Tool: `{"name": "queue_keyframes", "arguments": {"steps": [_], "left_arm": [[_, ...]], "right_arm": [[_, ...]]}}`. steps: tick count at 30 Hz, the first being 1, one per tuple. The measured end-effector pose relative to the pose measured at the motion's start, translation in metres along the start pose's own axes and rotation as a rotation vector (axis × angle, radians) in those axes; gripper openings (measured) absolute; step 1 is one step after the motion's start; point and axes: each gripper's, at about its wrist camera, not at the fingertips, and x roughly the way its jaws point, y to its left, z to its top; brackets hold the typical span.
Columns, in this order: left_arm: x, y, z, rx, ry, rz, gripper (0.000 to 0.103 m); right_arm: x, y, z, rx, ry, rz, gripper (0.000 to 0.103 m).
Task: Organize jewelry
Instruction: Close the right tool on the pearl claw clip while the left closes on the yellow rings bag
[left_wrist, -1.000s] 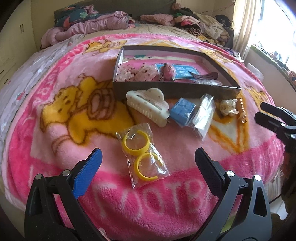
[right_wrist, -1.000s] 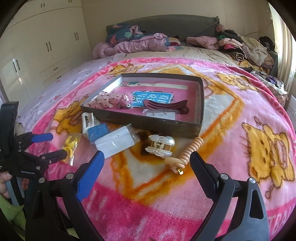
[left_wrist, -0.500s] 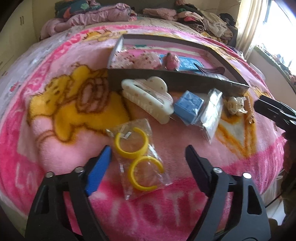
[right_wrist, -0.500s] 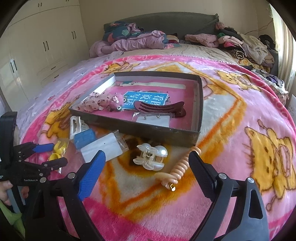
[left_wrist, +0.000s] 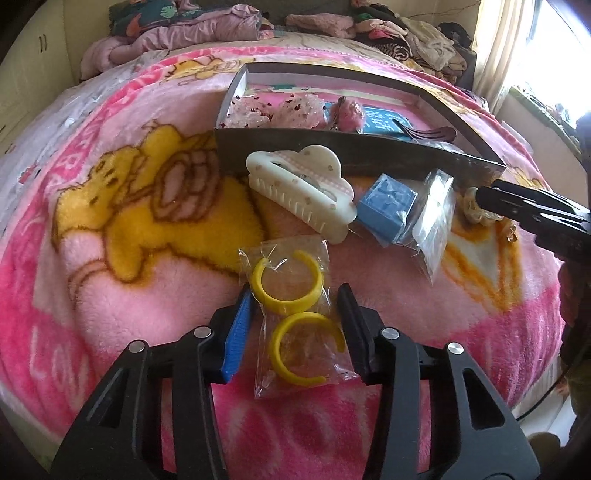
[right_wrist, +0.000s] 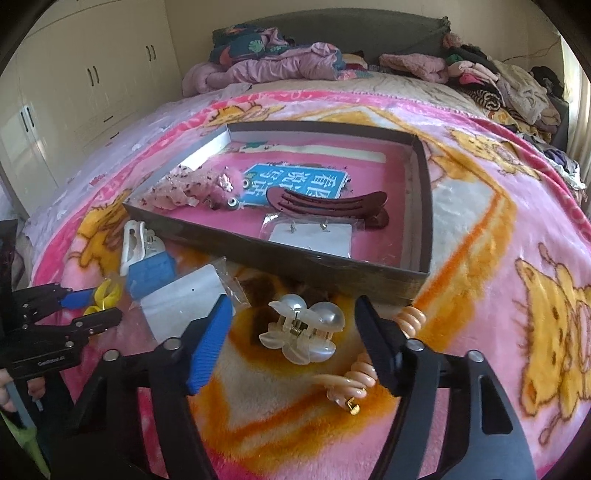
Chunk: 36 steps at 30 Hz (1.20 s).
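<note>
Left gripper (left_wrist: 295, 295) first: my jaws are closing with the bag of yellow hoops (left_wrist: 295, 314) between them, pads flanking it, no pressing that I can see. The bag lies flat on the blanket (left_wrist: 129, 258), its upper hoop level with the fingertips, lower hoop deeper in. Risk here, as I judge it: slick film may crumple or slide out as the pads meet, or the tips may snag the fleece. Past it, a white claw clip (left_wrist: 299, 192), blue box (left_wrist: 388, 206) and clear packet (left_wrist: 432, 214) sit against the tray (left_wrist: 369, 155) wall. Right gripper (right_wrist: 291, 306): jaws also closing, apart yet, the pearl clip (right_wrist: 303, 328) lying between the tips, untouched. The coil tie (right_wrist: 354, 380) lies just beside the right finger (right_wrist: 376, 339); it could get pinched along with the clip, or the rounded pearls could squirt free.
</note>
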Motion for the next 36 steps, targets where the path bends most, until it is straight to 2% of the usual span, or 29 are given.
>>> {"name": "queue_keyframes", "arguments": {"steps": [6,15,25,36], "left_arm": [[-0.005,0.002,0.002,-0.012,-0.009,-0.014,0.037],[-0.013,0.006,0.004,-0.027,-0.030,-0.027,0.037],[-0.025,0.017,0.010,-0.055,-0.069,-0.017,0.037],[-0.037,0.032,0.021,-0.094,-0.104,-0.014,0.037]], "right_arm": [[0.012,0.000,-0.002,0.009,0.029,-0.004,0.046],[0.002,0.003,-0.006,0.012,0.010,0.017,0.046],[-0.021,0.033,-0.006,-0.048,-0.019,0.078,0.046],[-0.024,0.058,0.007,-0.093,-0.035,0.119,0.046]]}}
